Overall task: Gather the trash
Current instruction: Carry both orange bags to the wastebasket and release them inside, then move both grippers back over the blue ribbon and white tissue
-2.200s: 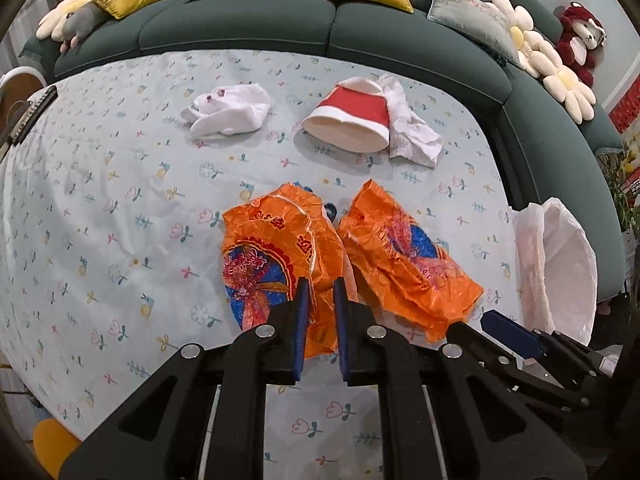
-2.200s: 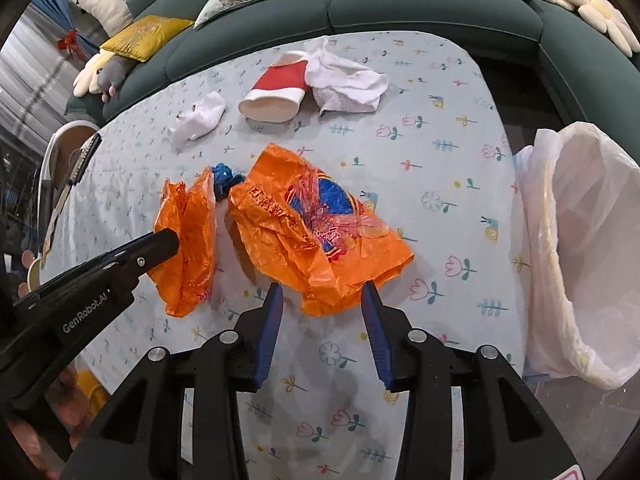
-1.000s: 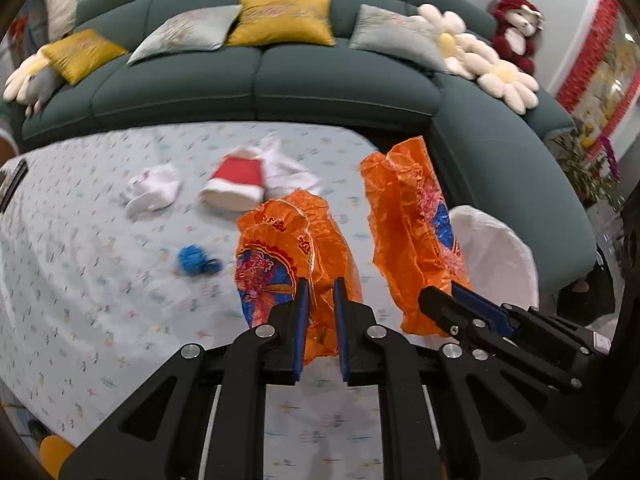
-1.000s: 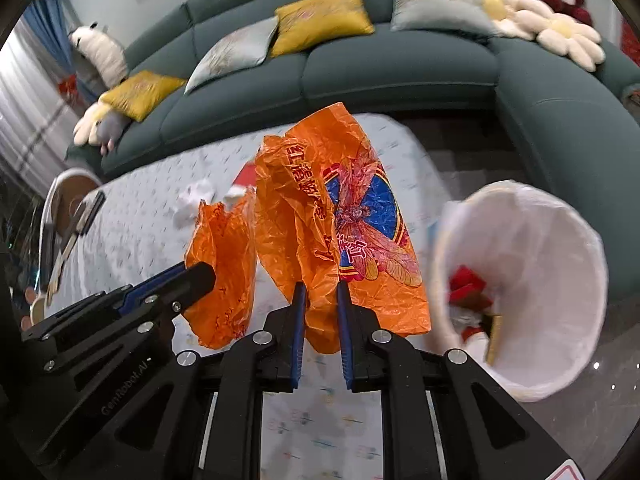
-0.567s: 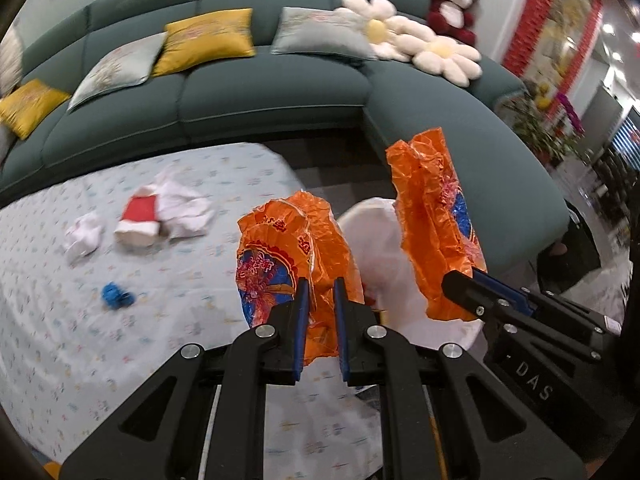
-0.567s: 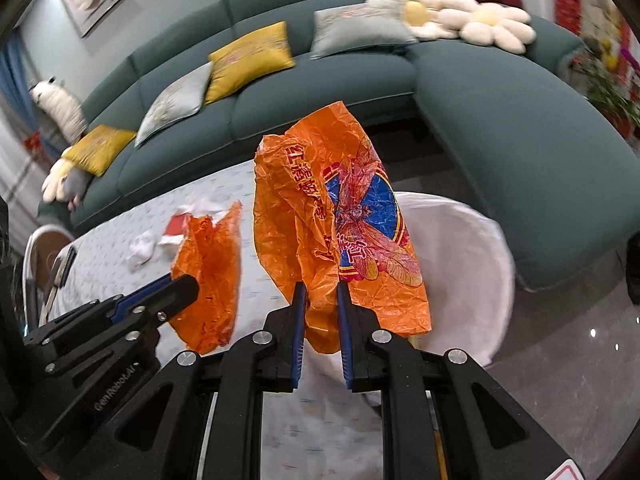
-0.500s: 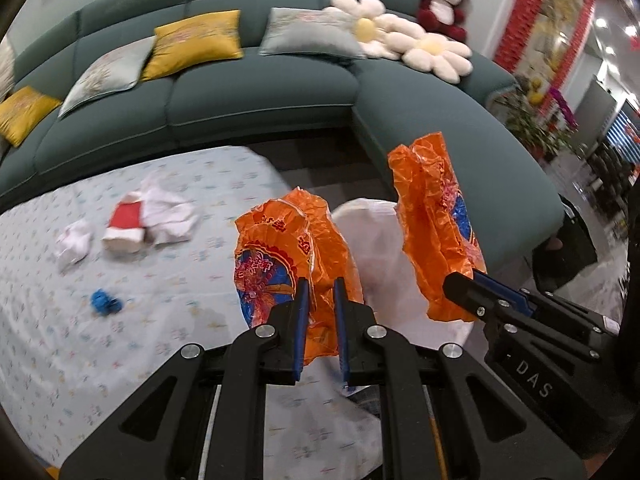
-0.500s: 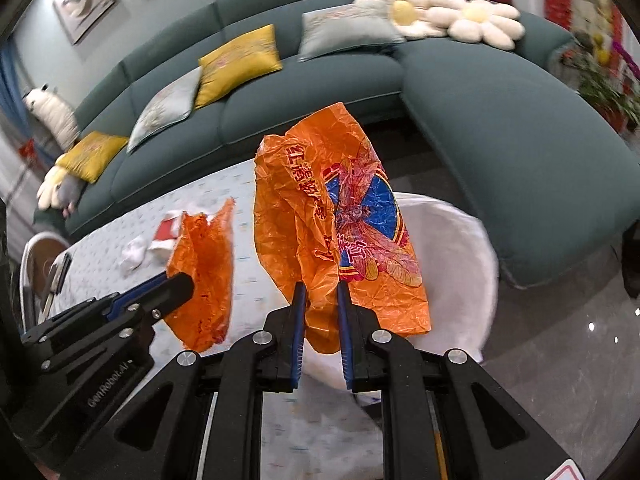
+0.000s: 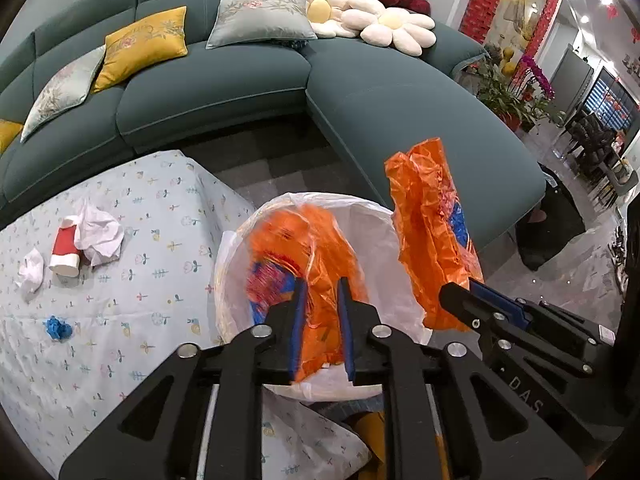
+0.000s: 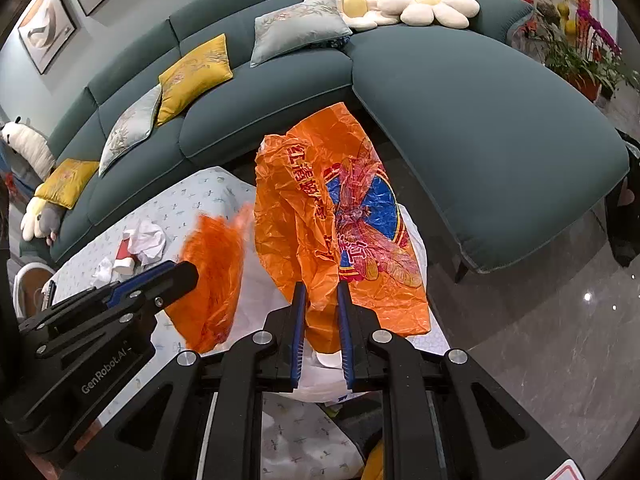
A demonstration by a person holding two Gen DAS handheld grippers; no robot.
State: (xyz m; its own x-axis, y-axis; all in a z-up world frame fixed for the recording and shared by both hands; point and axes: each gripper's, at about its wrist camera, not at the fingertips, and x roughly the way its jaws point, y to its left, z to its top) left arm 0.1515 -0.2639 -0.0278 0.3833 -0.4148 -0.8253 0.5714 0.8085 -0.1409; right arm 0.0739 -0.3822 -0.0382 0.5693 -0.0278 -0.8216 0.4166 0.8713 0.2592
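Beside the table (image 9: 132,320), left of the left hand-held gripper (image 9: 322,320), lie a red cup (image 9: 66,250), tissues and a blue scrap. Its jaws have just been opening, and a blurred orange wrapper (image 9: 316,256) sits loose between them over the white-lined bin (image 9: 396,280). The right hand-held gripper (image 10: 322,322) clamps a second orange wrapper (image 10: 344,216) above the same bin.

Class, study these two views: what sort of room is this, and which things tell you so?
Most likely a home living room: a long teal sectional sofa with yellow cushions, flower-shaped pillows, and a framed picture on the wall.
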